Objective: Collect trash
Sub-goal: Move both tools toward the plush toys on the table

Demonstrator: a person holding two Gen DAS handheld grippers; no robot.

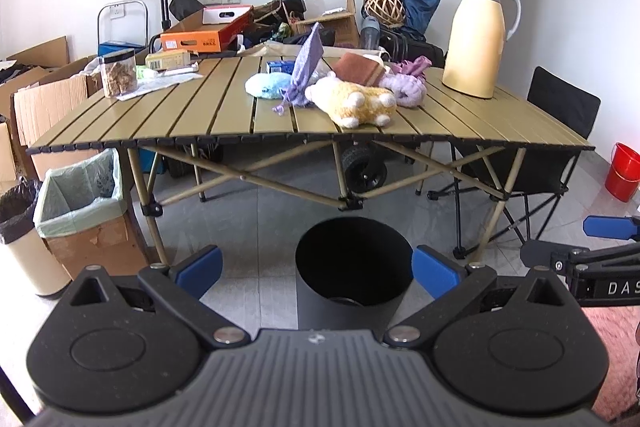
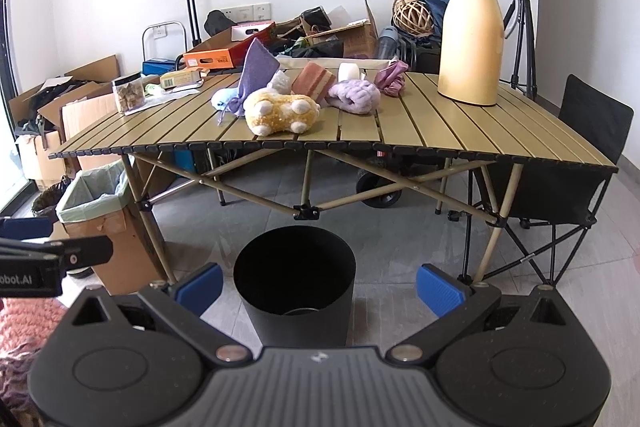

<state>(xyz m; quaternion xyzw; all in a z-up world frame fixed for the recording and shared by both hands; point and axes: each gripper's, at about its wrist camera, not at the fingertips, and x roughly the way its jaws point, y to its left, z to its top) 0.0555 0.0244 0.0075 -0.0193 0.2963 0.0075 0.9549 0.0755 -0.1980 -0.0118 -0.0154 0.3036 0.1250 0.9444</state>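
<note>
A black cylindrical trash bin [image 1: 354,269] stands upright and open on the grey tiled floor, just in front of the slatted table's near edge.

Matt black bin [image 1: 354,279], glossy slatted table [image 1: 224,115], fluffy plush toy [image 1: 354,103], smooth cream jug [image 1: 476,39]

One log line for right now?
left claw: open | right claw: open | bin: floor, before table | nothing held

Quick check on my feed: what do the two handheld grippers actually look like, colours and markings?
Both match: the left gripper and right gripper have black linkage arms with silver pivot pins, blue ribbed pads on the jaws, and a grey ribbed body between round black housings. White lettering marks each side. No cables or sleeves are visible.
</note>
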